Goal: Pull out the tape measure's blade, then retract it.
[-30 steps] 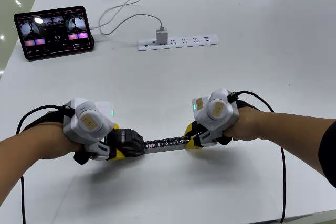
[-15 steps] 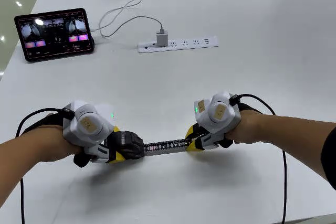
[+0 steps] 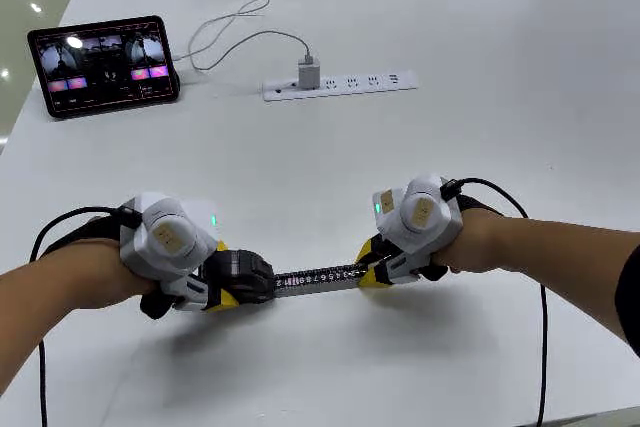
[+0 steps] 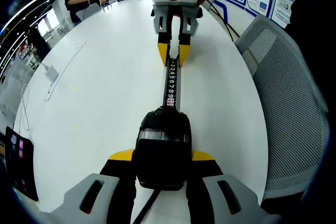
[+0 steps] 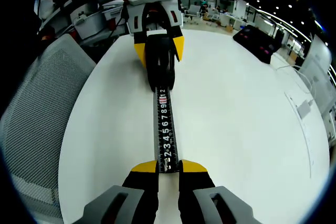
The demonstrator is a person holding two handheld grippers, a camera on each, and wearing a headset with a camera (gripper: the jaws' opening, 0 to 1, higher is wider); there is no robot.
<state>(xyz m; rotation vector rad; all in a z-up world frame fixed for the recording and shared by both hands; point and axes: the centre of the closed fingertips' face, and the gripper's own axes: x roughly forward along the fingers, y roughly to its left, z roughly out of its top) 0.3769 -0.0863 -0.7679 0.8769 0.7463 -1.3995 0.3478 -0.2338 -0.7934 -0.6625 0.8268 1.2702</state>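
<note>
Blade runs longer than a second ago: my right fingers, clamped on its tip, draw toward 3 o'clock while left fingers clamp the case. Pull-out continues.

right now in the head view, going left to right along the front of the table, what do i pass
left gripper, fingers shut on the case → tape measure case → blade pulled out → right gripper, fingers pinching the blade's end

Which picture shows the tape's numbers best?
The right gripper view: the blade runs up its middle, numbers big and sharp. The left gripper view shows them smaller; the head view, tiny.
</note>
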